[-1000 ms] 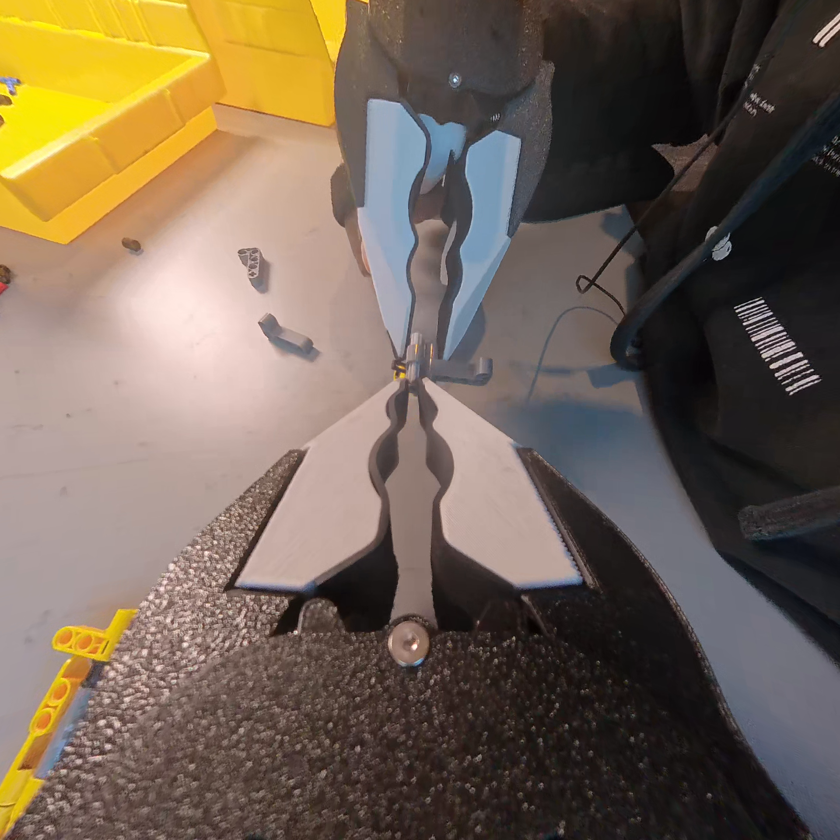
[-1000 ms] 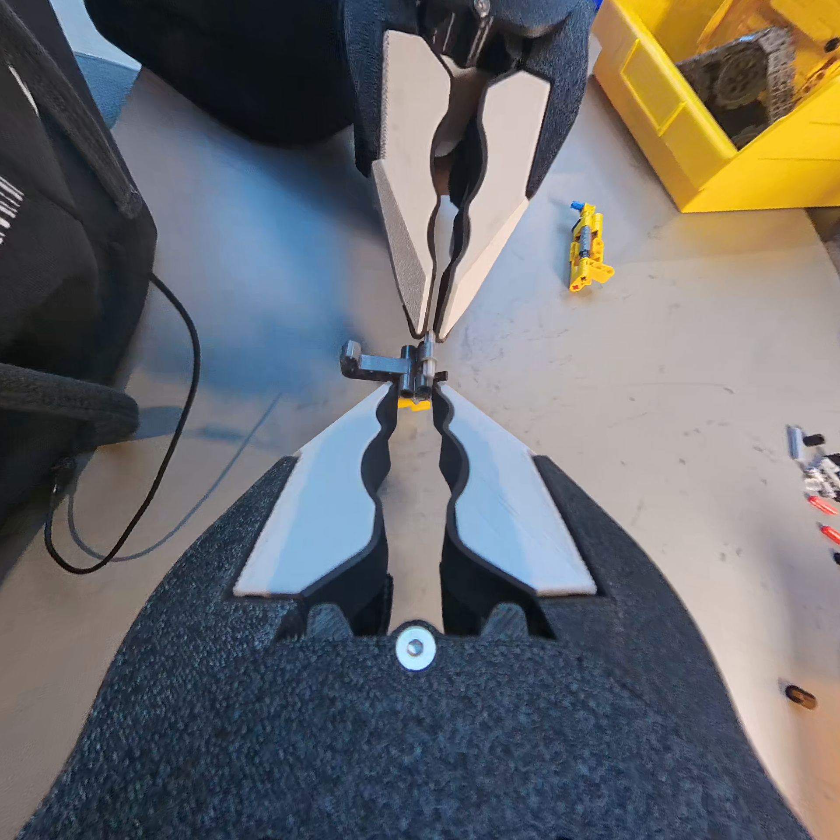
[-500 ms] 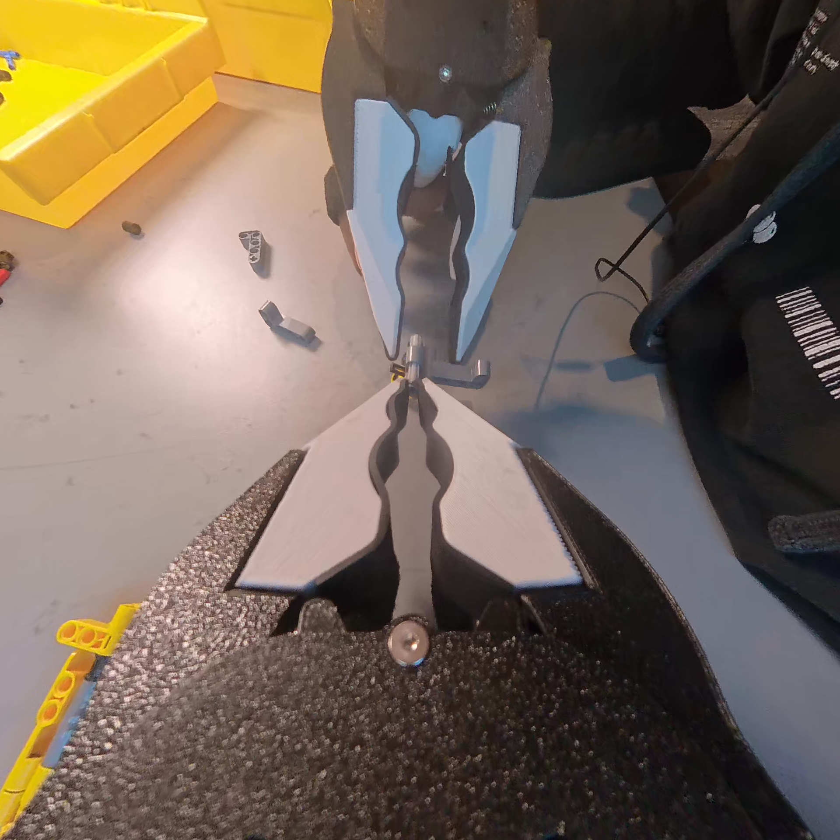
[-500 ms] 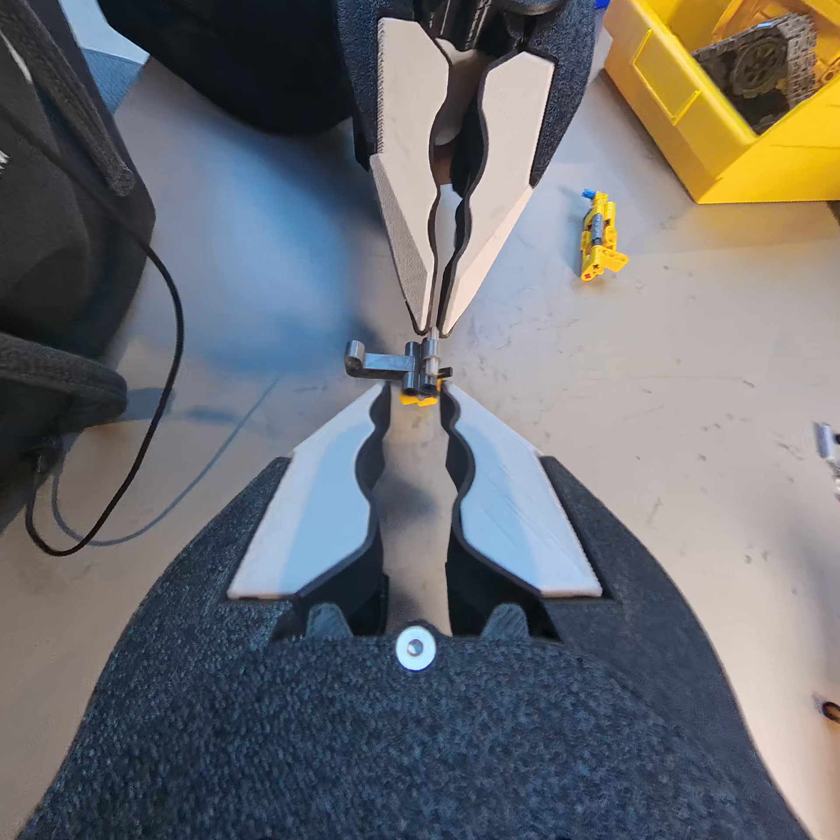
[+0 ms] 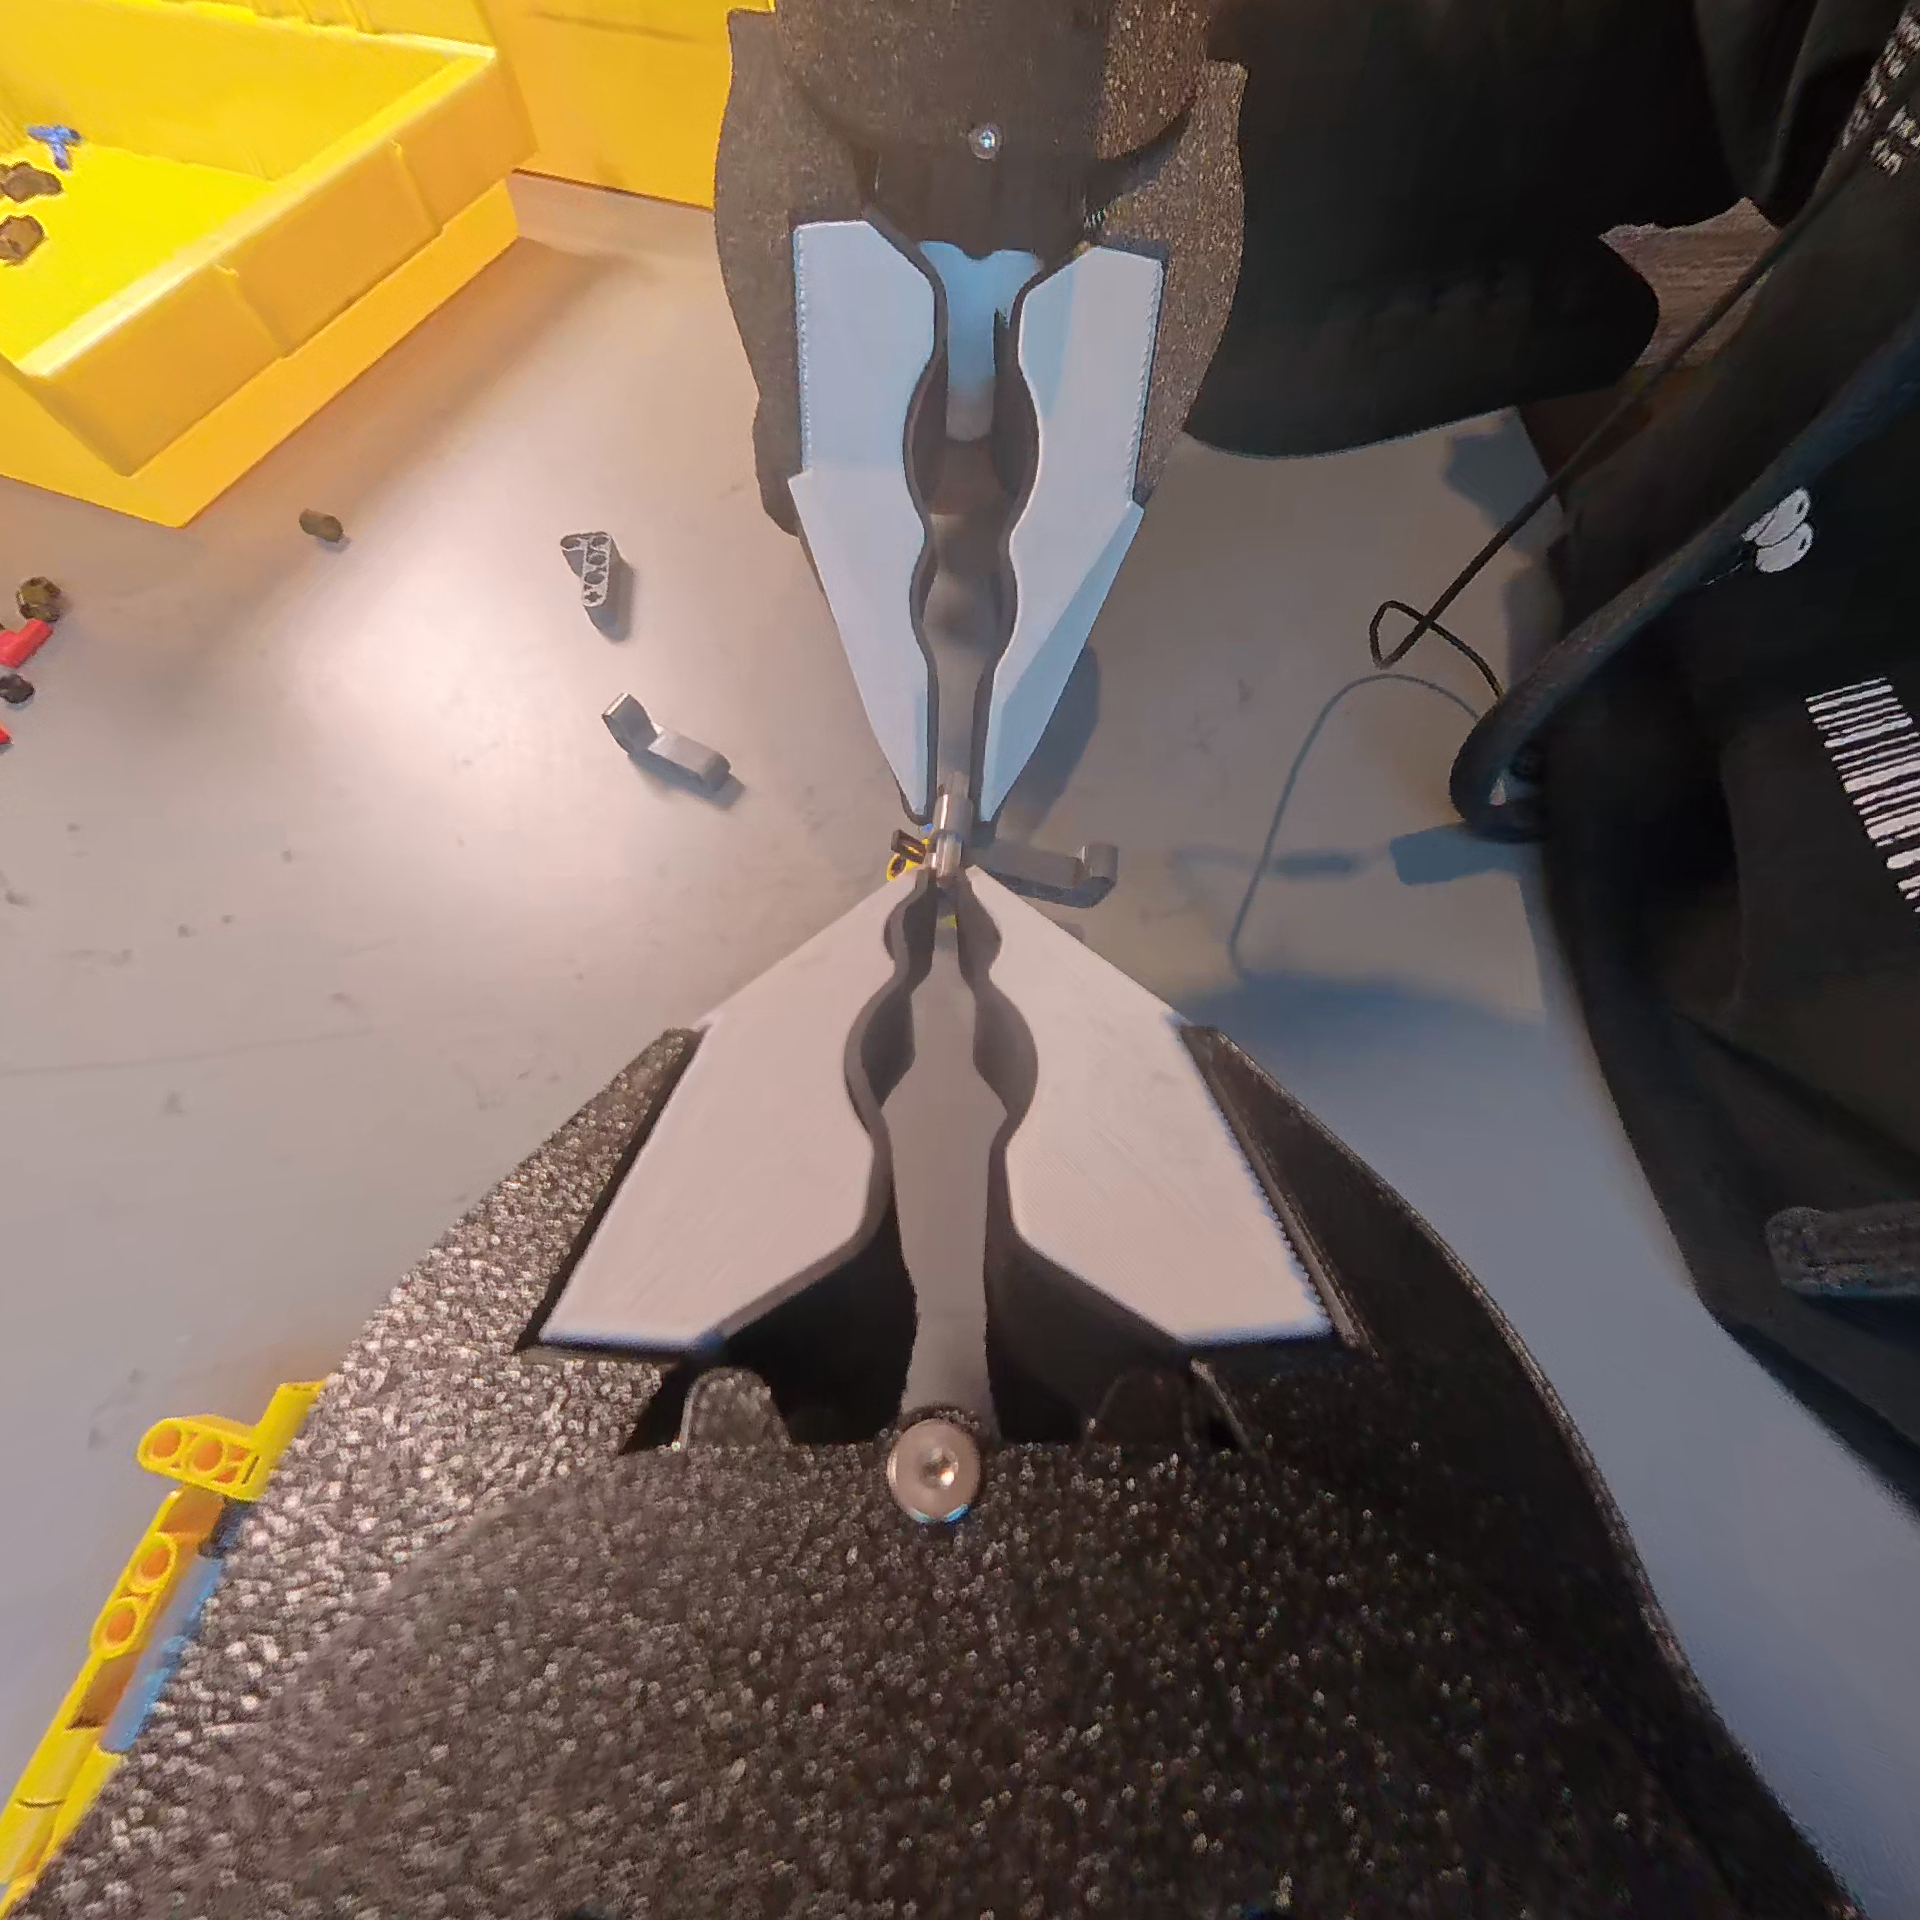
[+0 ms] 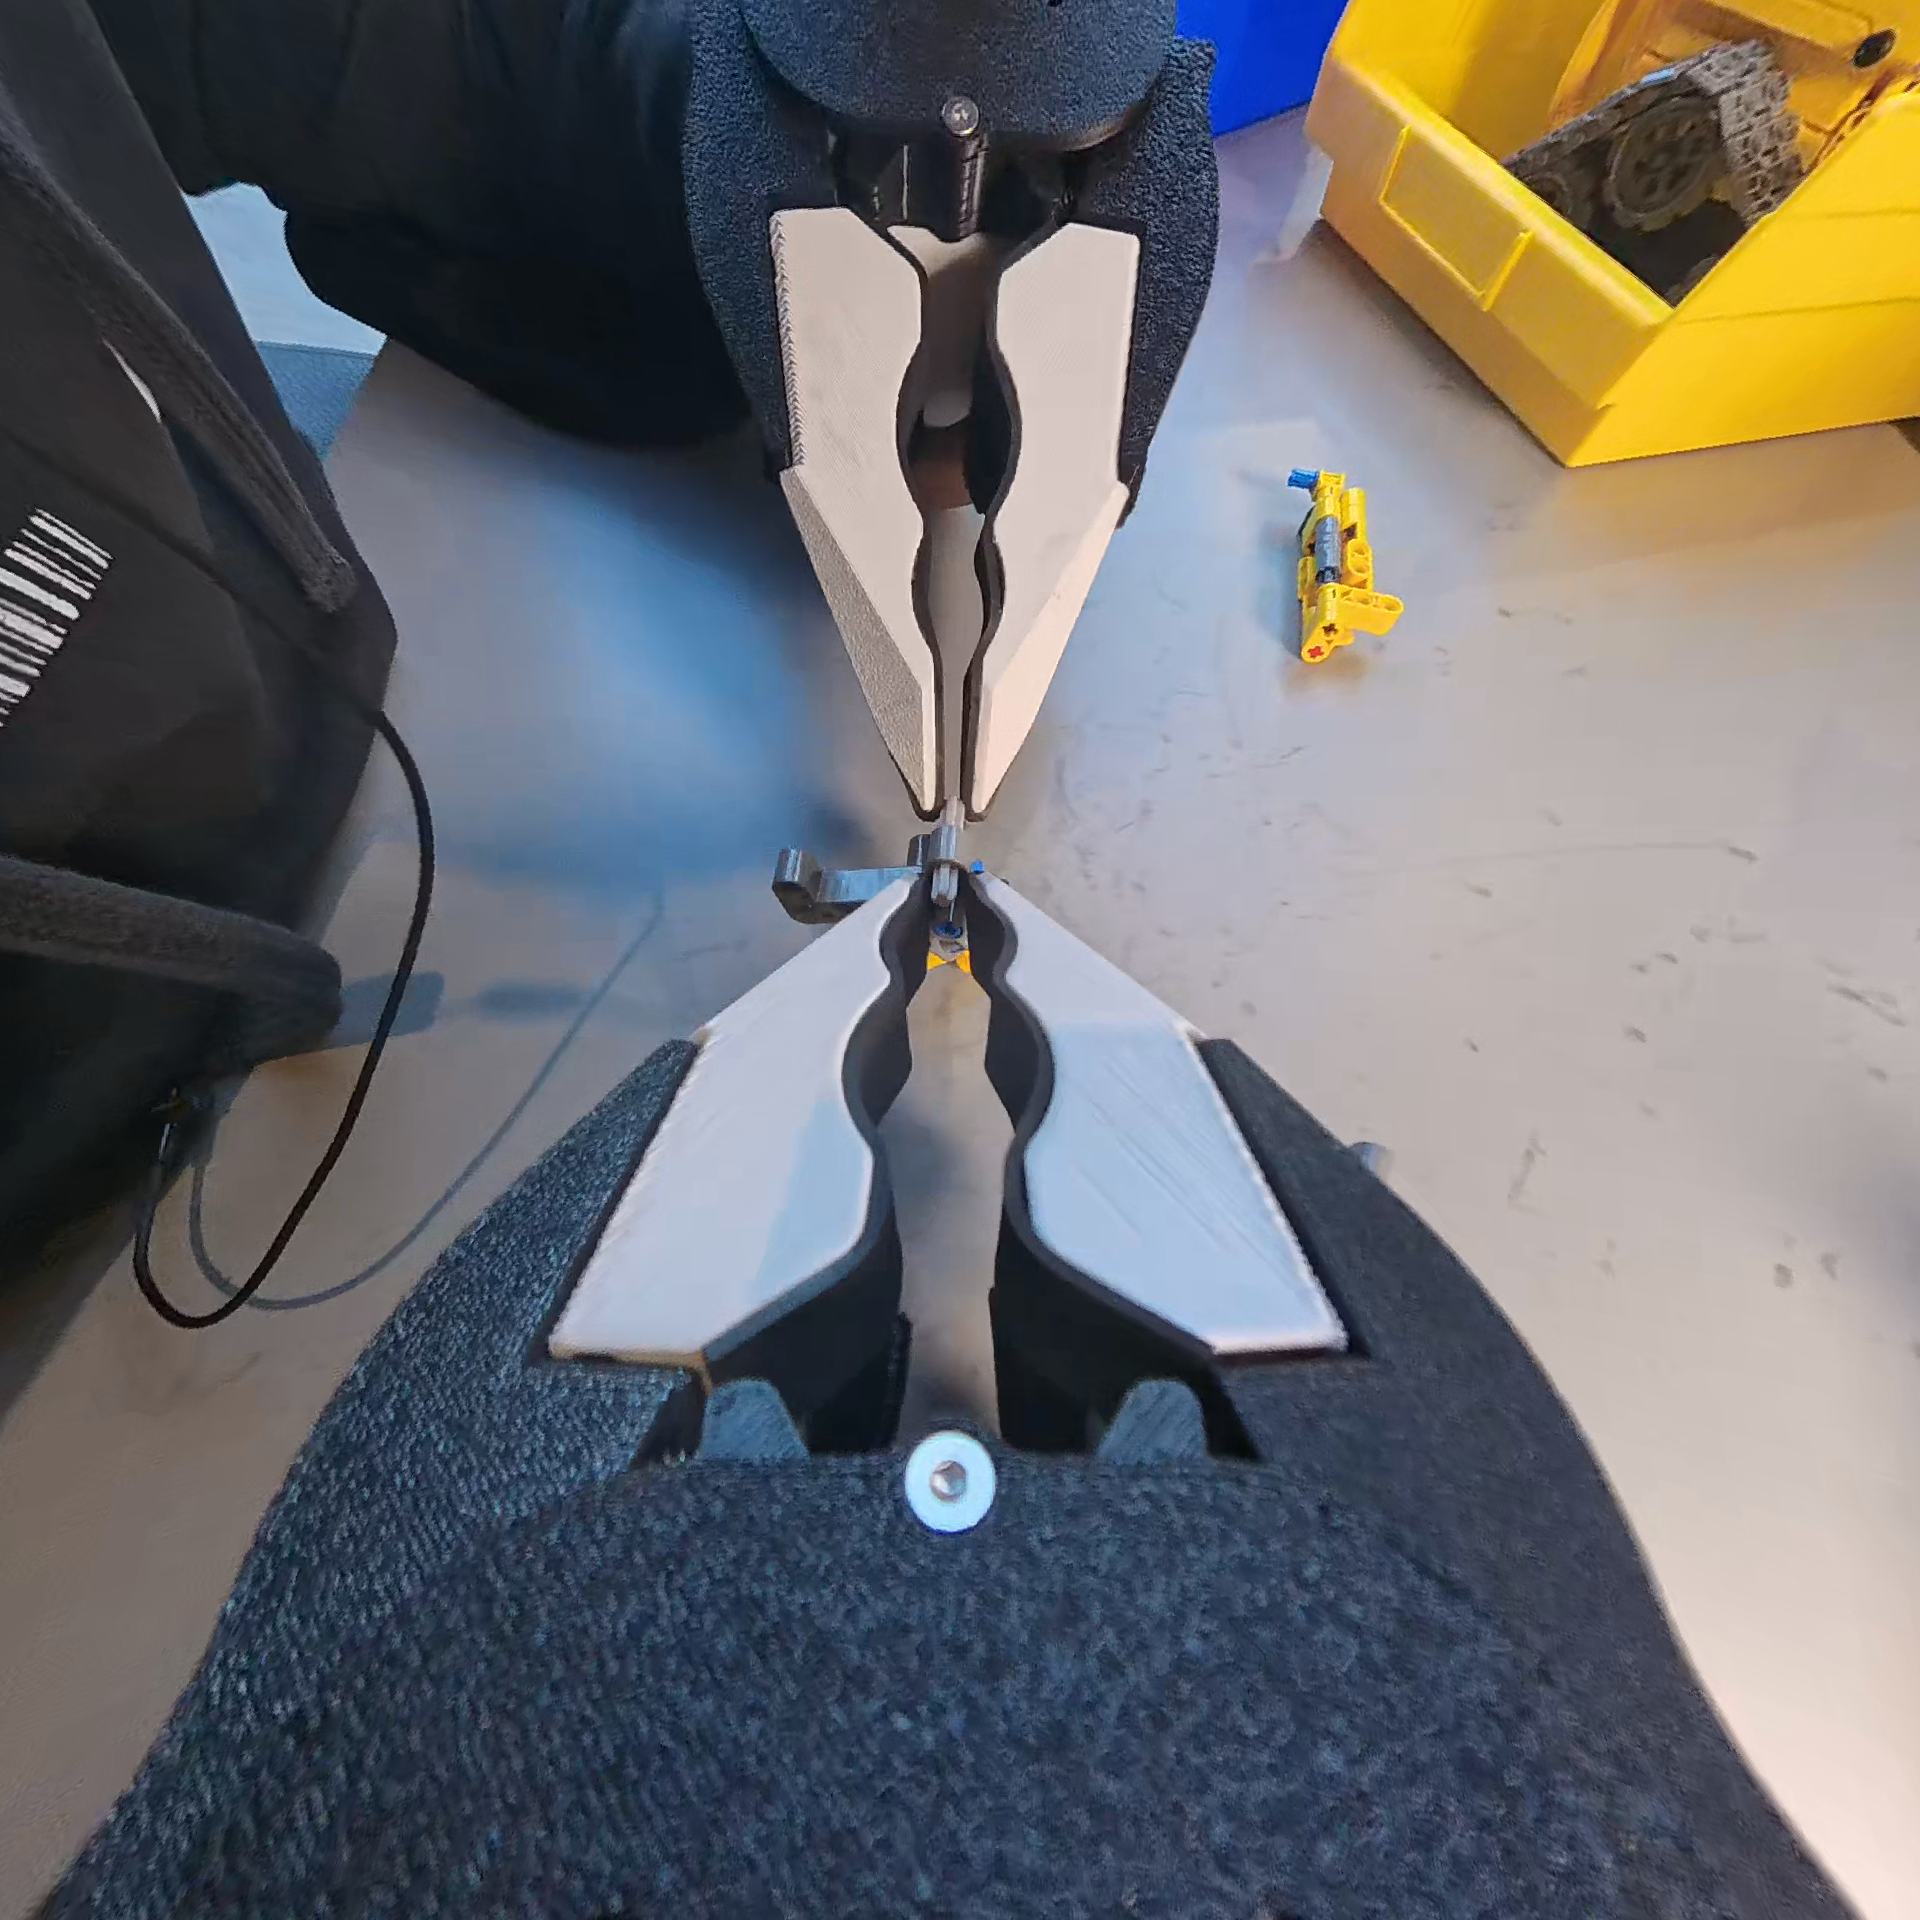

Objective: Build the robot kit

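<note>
A small grey brick-part assembly hangs between my two grippers above the grey table. It has a light grey pin, a dark grey bent arm sticking out sideways, and a yellow bit underneath. My left gripper is shut on one end of it. My right gripper faces it tip to tip and is shut on the other end. Each gripper also shows in the other's view, the right one and the left one. The bent arm shows in the right wrist view too.
Yellow trays stand at the back, one holding a tracked wheel. Loose dark pieces and red bits lie on the table. A yellow beam assembly lies apart. A black bag with a cord sits to one side. Left and right tips are no more than a few centimetres apart.
My right gripper's jaws, slightly apart around the assembly before, have closed on it. Both grippers have drawn a little closer; the left has kept its grip.
</note>
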Tool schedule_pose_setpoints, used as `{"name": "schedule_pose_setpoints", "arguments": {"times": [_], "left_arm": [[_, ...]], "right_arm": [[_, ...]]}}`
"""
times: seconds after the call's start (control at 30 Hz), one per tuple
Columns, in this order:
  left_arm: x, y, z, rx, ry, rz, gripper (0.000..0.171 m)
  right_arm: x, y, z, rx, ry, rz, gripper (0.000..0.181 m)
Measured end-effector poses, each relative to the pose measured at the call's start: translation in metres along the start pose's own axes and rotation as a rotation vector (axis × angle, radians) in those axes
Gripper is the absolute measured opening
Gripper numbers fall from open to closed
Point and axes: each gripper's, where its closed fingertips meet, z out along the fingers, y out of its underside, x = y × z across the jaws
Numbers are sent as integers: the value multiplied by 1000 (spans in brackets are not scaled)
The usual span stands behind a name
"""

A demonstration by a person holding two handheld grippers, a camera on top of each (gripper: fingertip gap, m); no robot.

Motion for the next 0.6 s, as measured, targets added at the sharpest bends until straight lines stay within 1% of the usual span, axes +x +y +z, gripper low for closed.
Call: {"name": "schedule_pose_setpoints", "arguments": {"times": [0.13, 0.6], "left_arm": [[0, -1, 1, -6, -20, 36, 2], [0, -2, 2, -14, -29, 37, 1]], "right_arm": [[0, 0, -1, 0, 0, -8, 6], [-1, 0, -1, -2, -3, -7, 5]]}}
